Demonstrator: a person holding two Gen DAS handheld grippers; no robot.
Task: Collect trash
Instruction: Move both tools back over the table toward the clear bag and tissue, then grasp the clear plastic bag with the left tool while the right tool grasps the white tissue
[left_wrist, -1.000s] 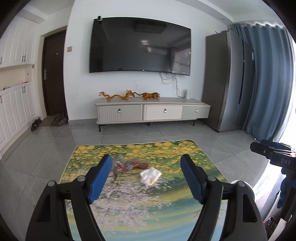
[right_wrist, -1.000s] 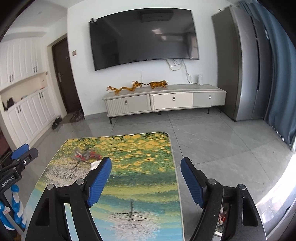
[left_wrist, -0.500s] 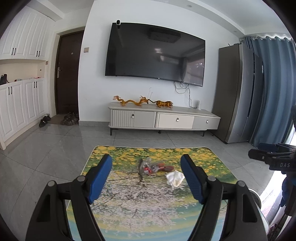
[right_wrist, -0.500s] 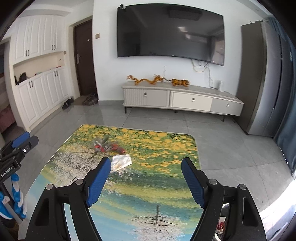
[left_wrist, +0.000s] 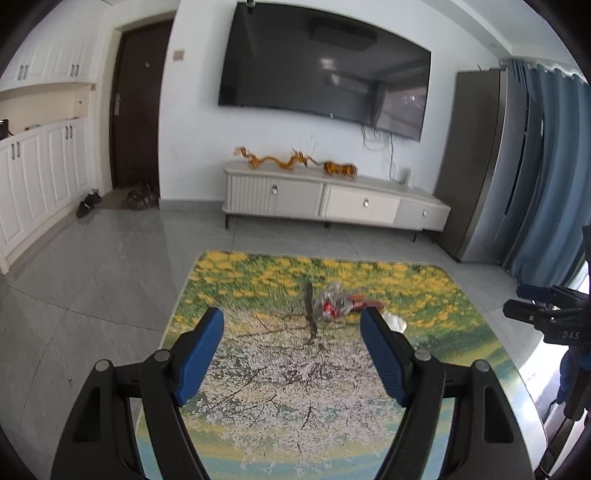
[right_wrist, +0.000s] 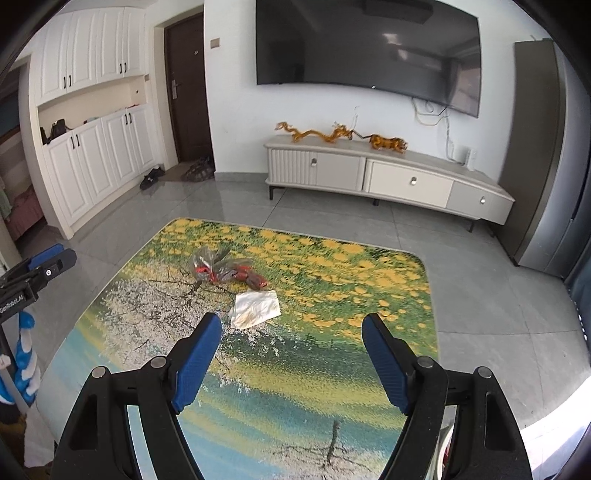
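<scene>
while both grippers gape empty — right gripper (right_wrist: 291, 354) hangs just short of the tissue (right_wrist: 255, 308).

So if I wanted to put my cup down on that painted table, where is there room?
The near half of the flower-and-tree printed tabletop, under the open right gripper, shows bare, as does the yellow-flowered far right part. It is crowded left of centre, where the crumpled clear-and-red plastic wrapper lies just beyond the stained white paper napkin.
</scene>
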